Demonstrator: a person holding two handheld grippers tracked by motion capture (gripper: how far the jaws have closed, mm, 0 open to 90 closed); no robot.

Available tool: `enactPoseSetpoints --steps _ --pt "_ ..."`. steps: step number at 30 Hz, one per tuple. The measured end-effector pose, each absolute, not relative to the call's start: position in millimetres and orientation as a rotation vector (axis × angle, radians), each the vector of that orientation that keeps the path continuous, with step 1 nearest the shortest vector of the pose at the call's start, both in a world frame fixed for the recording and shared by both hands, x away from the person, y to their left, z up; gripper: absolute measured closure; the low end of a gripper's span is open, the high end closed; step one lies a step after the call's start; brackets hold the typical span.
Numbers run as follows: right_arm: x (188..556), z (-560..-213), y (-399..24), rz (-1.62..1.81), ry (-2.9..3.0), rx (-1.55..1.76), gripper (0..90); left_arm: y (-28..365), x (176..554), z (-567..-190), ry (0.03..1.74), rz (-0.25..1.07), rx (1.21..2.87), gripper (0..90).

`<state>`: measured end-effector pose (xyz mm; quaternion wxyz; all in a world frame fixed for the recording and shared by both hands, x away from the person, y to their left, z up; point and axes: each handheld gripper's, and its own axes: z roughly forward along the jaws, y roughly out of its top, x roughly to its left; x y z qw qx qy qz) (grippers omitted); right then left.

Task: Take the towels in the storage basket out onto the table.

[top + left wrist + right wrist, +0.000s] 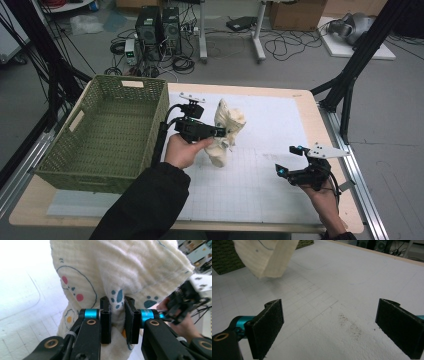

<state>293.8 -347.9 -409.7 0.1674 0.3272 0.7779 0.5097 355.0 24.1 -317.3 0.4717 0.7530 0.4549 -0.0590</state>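
Note:
A cream muslin cloth (pixel 225 132) printed with small animal faces and paw marks hangs bunched above the white gridded mat (pixel 280 135). My left gripper (pixel 223 131) is shut on its middle; in the left gripper view the cloth (pixel 120 270) is pinched between the two black pads (pixel 105 315). Near the mat's right front, my right gripper (pixel 290 160) stands open and holds nothing. In the right gripper view a corner of the cloth (pixel 265 257) dangles at the upper left, well off from the wide-apart gripper (pixel 329 327).
A green woven basket (pixel 107 135) stands on the left of the table, right beside my left hand. A wooden table edge (pixel 320 125) borders the mat on the right. Computers and cables lie on the floor beyond the table.

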Motion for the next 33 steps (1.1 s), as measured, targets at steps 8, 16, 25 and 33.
enactPoseSetpoints --steps 8,16,25,33 --pt "294.1 -410.0 -346.8 1.449 2.216 0.928 7.2 -2.5 359.7 -353.4 1.141 -0.156 1.926 77.2" --pt "294.7 -411.0 -343.6 1.44 2.231 0.922 7.2 -32.4 368.7 -390.9 1.181 -0.109 1.972 74.6" --pt "295.4 -412.9 -336.1 1.42 2.26 0.903 7.2 -59.5 371.2 -414.5 1.176 -0.055 1.955 67.0" --pt "296.1 -413.2 -330.8 1.401 2.281 0.869 17.4 -69.5 372.0 -423.5 1.107 -0.035 1.922 54.9"
